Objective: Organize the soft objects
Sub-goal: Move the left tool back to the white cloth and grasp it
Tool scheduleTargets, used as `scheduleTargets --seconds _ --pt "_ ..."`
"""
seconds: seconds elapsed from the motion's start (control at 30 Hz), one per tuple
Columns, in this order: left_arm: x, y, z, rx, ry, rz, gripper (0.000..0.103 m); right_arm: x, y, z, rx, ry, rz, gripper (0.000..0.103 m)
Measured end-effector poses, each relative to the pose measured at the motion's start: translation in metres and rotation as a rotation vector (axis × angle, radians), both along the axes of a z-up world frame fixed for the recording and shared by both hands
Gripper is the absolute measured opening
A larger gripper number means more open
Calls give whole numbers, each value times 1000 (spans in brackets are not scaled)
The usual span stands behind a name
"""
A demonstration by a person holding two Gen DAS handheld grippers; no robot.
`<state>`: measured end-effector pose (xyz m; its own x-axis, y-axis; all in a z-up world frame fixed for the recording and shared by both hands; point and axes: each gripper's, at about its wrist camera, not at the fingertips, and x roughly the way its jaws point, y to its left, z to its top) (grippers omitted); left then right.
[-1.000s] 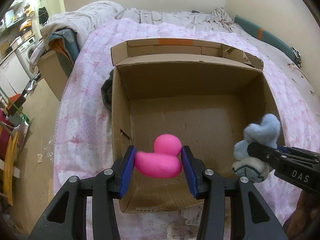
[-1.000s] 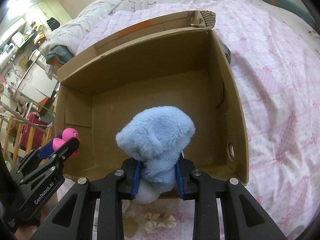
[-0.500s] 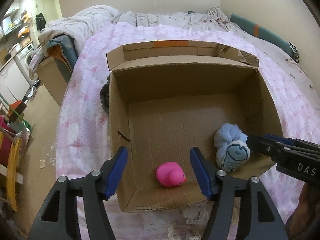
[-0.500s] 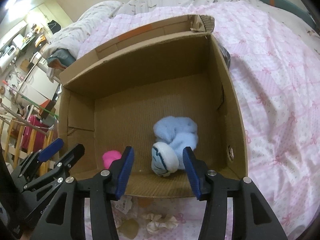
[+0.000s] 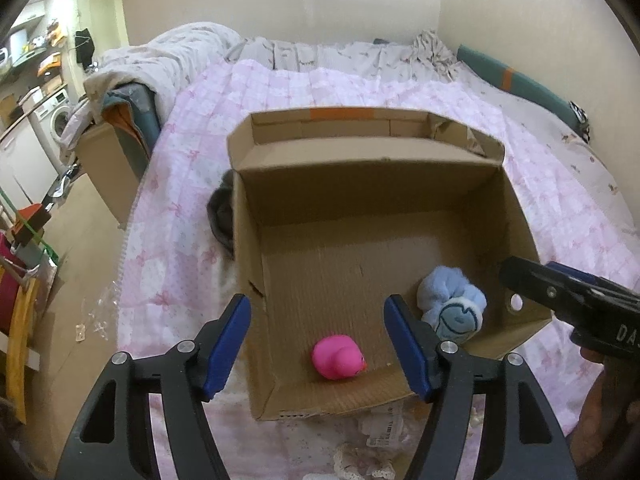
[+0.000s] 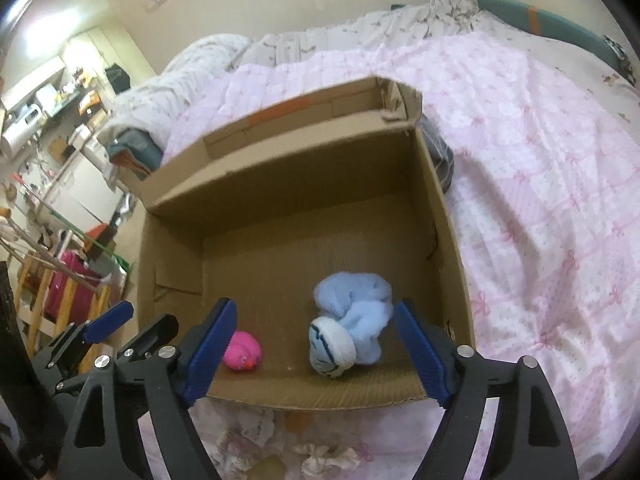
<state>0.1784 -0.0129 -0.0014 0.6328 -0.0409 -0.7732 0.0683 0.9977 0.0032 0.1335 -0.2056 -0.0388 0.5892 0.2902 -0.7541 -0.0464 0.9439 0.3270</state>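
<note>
1. Two soft toys are seen lying on the floor of one open brown cardboard box (image 5: 516,216) (image 6: 444,216), which is set on a pink patterned bedspread (image 5: 180,208) (image 6: 560,200).
2. One pink rubber-like duck toy (image 5: 338,357) (image 6: 242,350) is found near the front wall of the box, towards its left corner.
3. One pale blue plush toy with a white, dark-lined face (image 5: 452,308) (image 6: 350,330) is seen to the duck's right, close to the front wall; the two toys are kept apart, not touching.
4. Two grippers with blue pads are counted. The left gripper (image 5: 318,346) (image 6: 132,324) is held above the box's front-left edge with its jaws spread wide; nothing is gripped, and the duck is seen below, between the fingers.
5. The right gripper (image 6: 314,350) (image 5: 516,276) is held over the front edge with its jaws opening wide; the plush toy lies beneath them, untouched by the pads.
6. One dark grey bundle (image 5: 222,216) (image 6: 440,156), possibly cloth, is seen against the box's outer side walls in each view; whether it is a single item cannot be told.
7. Several crumpled white scraps (image 6: 328,456) are scattered on the bedspread in front of the box.
</note>
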Motion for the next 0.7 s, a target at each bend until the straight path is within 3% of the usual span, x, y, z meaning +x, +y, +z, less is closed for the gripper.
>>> scheduleTargets --seconds 0.03,0.37,0.7 --pt "-1 1 2 -2 -4 2 66 -2 -1 2 -1 -10 -4 101" --pt "-28 23 15 -26 3 59 67 -27 -6 17 -11 -59 3 101" --pt "-65 40 7 -48 31 128 67 -65 -12 10 -4 -29 -5 102"
